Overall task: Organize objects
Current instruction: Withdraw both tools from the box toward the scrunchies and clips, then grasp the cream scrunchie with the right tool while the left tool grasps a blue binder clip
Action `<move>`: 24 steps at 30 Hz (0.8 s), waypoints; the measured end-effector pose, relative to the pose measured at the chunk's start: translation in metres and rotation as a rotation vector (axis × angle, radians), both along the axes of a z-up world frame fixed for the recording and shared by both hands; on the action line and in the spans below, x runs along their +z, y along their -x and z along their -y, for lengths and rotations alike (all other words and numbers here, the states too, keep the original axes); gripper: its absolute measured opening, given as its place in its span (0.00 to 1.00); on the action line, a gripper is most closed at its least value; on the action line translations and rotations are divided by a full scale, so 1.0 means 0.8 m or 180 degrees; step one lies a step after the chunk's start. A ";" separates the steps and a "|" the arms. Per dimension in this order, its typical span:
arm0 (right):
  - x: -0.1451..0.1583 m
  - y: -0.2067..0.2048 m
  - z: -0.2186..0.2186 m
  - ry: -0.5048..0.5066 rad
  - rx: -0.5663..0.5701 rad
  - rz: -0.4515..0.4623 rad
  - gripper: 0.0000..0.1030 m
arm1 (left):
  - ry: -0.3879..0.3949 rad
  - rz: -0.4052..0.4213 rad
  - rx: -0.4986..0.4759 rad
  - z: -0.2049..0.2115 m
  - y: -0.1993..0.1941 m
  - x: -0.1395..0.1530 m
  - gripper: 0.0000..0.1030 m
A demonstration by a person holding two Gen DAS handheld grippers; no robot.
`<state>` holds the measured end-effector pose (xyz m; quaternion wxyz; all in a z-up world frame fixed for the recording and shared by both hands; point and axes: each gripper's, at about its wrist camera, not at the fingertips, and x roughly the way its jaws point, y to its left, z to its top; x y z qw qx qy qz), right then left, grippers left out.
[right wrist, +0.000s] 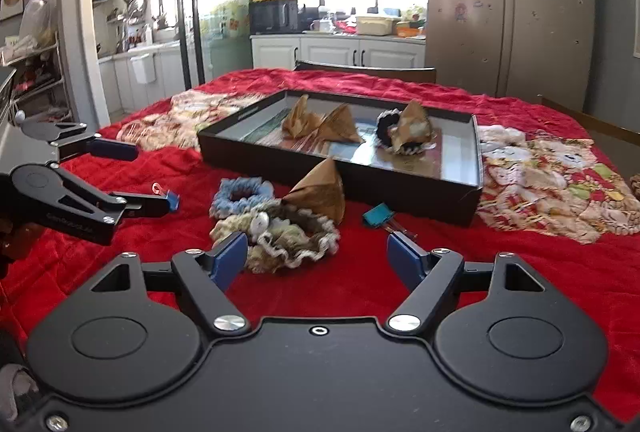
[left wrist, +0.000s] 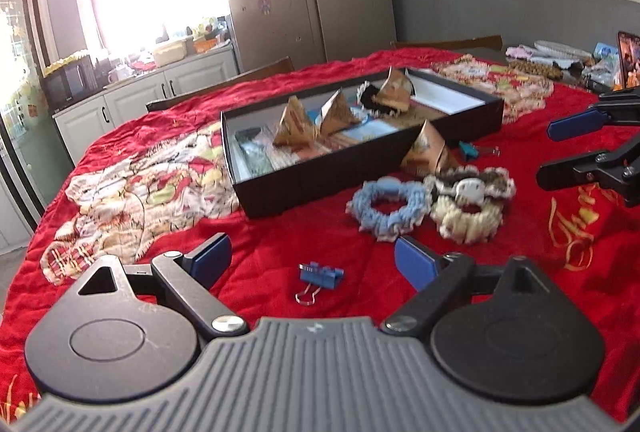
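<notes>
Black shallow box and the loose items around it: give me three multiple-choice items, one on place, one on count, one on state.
1. Where does the blue metal binder clip lie?
A. inside the black shallow box
B. on the red cloth, in front of the left gripper
C. on the blue knitted scrunchie

2. How many brown paper pyramid packets sit inside the box?
A. one
B. three
C. five

3. How do the right gripper jaws stand?
A. open, empty
B. shut on a clip
C. shut on a scrunchie

Answers: 1 B, the clip rests on bare cloth between the left jaws' line. 2 B, three stand in the box, a fourth outside. 3 A, nothing lies between them.
</notes>
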<state>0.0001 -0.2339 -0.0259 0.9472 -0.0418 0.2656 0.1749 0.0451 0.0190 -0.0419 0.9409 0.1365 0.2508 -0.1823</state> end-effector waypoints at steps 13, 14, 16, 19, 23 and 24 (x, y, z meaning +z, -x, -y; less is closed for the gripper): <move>-0.014 -0.024 -0.035 0.0086 0.0242 -0.0025 0.41 | 0.0170 -0.0197 0.0006 -0.009 -0.023 -0.024 0.89; -0.014 -0.027 -0.037 0.0091 0.0261 -0.0026 0.38 | 0.0211 -0.0221 -0.0004 -0.011 -0.024 -0.024 0.88; -0.014 -0.031 -0.043 0.0129 0.0313 -0.0023 0.34 | 0.0244 -0.0256 -0.0006 -0.013 -0.027 -0.025 0.86; -0.018 -0.037 -0.053 0.0229 0.0360 0.0003 0.30 | 0.0265 -0.0349 -0.0016 -0.013 -0.032 -0.027 0.79; -0.027 -0.049 -0.059 0.0281 0.0365 -0.0079 0.26 | 0.0261 -0.0377 -0.0068 -0.012 -0.033 -0.029 0.70; -0.029 -0.050 -0.061 0.0289 0.0385 -0.0102 0.26 | 0.0253 -0.0376 -0.0076 -0.011 -0.033 -0.029 0.69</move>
